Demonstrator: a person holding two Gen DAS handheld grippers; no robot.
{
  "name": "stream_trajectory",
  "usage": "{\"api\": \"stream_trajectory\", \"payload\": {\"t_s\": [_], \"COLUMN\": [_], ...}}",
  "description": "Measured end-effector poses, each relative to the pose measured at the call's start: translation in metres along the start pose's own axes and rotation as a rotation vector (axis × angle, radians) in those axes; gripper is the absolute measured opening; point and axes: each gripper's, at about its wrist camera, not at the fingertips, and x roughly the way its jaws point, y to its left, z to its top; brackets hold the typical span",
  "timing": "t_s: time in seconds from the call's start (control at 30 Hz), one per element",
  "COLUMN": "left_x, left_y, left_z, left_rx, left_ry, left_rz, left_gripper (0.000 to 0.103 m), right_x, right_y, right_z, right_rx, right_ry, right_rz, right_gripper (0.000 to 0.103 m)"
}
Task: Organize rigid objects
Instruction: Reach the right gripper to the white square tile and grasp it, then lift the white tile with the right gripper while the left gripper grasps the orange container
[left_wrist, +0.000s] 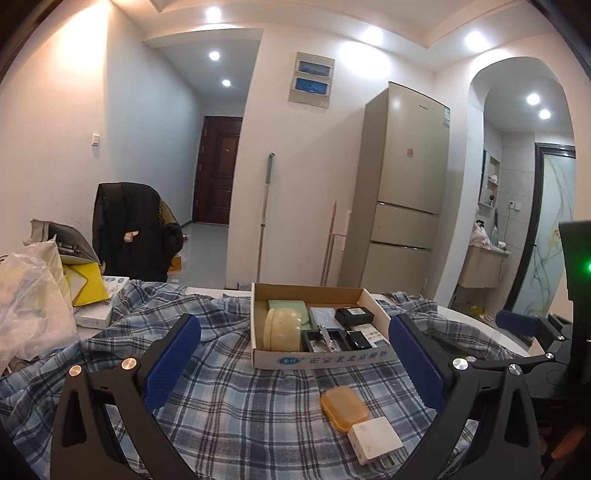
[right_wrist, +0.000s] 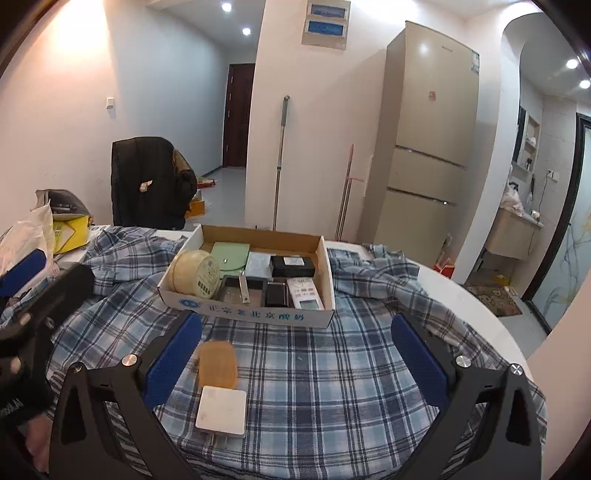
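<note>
Both hand-held grippers, left (left_wrist: 293, 363) and right (right_wrist: 295, 360), are spread and empty. In front of the cardboard box (right_wrist: 255, 314), the orange case (right_wrist: 218, 363) and white adapter (right_wrist: 221, 410) lie touching on the rumpled plaid cloth (right_wrist: 332, 369), so gripping one could knock the other. The box's blue Chinese print is only partly legible.

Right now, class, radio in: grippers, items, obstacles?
Both grippers open, empty. Orange case and white charger on cloth, outside box. Nothing in the way.
</note>
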Motion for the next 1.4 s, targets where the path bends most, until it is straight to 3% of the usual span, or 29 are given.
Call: {"api": "stream_trajectory", "payload": {"t_s": [0.23,0.33,0.43,0.6,0.7,0.83,1.0,1.2,1.3,1.37,1.4], "left_x": [0.006,0.007,0.015,0.019,0.031,0.047,0.049,0.055,0.056,0.056,0.056], "left_y": [0.009,0.019,0.022,0.026,0.031,0.049,0.058,0.043,0.039,0.037,0.037], "left_z": [-0.001,-0.005,-0.007,-0.006,-0.009,-0.018,-0.021,-0.024,-0.024,-0.024,-0.024], "left_rx": [-0.039,-0.099,-0.098,-0.115,-0.119,-0.217,-0.247,-0.177,-0.153,-0.146,-0.146], "left_ry": [0.011,0.003,0.034,0.055,0.134,0.233,0.243,0.276,0.282,0.279,0.28], "left_rz": [0.045,0.034,0.064,0.099,0.176,0.156,0.196,0.166,0.152,0.151,0.15], "left_gripper": [0.103,0.103,0.103,0.103,0.103,0.103,0.103,0.103,0.103,0.103,0.103], "right_x": [0.012,0.024,0.037,0.056,0.069,0.085,0.1,0.112,0.113,0.112,0.11], "right_y": [-0.011,-0.009,-0.004,0.007,0.014,0.024,0.029,0.036,0.043,0.045,0.045], "right_z": [-0.002,-0.005,-0.013,-0.023,-0.027,-0.032,-0.038,-0.051,-0.053,-0.054,-0.054], "right_rx": [0.015,0.011,-0.008,0.006,0.029,0.016,0.026,0.044,0.01,0.005,0.008], "right_ry": [0.043,0.097,0.151,0.238,0.283,0.351,0.415,0.479,0.478,0.479,0.478], "right_rz": [-0.02,-0.023,-0.026,0.037,0.084,0.124,0.185,0.231,0.232,0.248,0.249], "right_gripper": [0.102,0.102,0.102,0.102,0.102,0.1,0.095,0.078,0.061,0.044,0.044]}}
